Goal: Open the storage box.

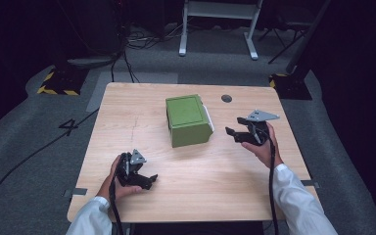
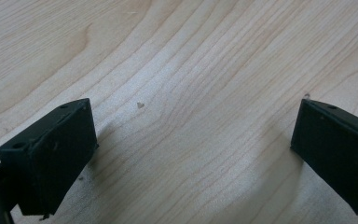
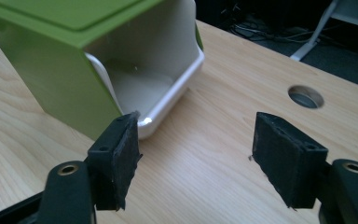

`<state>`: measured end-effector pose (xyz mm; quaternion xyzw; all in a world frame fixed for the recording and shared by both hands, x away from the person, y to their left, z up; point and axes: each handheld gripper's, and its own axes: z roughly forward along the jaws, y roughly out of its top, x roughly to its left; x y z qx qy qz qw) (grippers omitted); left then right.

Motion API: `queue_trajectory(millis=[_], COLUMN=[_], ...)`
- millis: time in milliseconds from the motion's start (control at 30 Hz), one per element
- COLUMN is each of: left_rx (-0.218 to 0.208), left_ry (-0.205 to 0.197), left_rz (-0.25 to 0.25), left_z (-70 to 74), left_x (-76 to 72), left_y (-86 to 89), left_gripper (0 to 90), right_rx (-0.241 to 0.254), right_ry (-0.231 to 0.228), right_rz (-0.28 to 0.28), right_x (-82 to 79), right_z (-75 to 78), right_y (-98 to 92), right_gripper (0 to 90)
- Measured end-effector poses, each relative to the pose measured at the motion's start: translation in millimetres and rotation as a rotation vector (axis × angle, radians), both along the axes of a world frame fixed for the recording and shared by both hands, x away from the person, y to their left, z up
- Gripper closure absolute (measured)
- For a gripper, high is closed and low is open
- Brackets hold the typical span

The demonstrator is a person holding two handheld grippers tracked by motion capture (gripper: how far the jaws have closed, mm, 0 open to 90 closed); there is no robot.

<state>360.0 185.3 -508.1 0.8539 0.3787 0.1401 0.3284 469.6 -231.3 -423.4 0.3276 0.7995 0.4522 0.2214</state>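
The green bin stands mid-table, its white interior partly hidden by its wall. Left gripper: jaws wide apart, empty, low over the wooden table. Right gripper: jaws apart, empty, beside the bin's opening. A cable hole sits behind; the surrounding room is dark.

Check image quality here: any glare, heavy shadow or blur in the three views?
High view: table evenly lit, surroundings nearly black, green bin sharp. Left gripper view: soft shadows beside the open left gripper, its jaws slightly blurred. Right gripper view: small glare on the bin's white rim, background soft past the open right gripper.
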Motion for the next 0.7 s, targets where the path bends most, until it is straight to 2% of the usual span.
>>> queue_trajectory(millis=[333,600,700], left_rx=[0.001,0.000,0.000], left_ry=[-0.001,-0.002,-0.001], left_rz=[-0.001,-0.005,-0.007], left_z=[0.1,0.0,-0.1], left_x=[-1.4,-1.7,-2.1], left_y=[0.8,1.1,1.4], left_gripper=[0.3,0.3,0.4], right_rx=[0.024,0.010,0.020], right_ry=[0.005,0.018,0.044], right_rz=[0.012,0.005,0.011], right_x=[16.0,25.6,32.7], right_z=[6.7,0.7,-2.0], right_y=[32.2,47.3,48.6], right_gripper=[31.6,35.5,35.9])
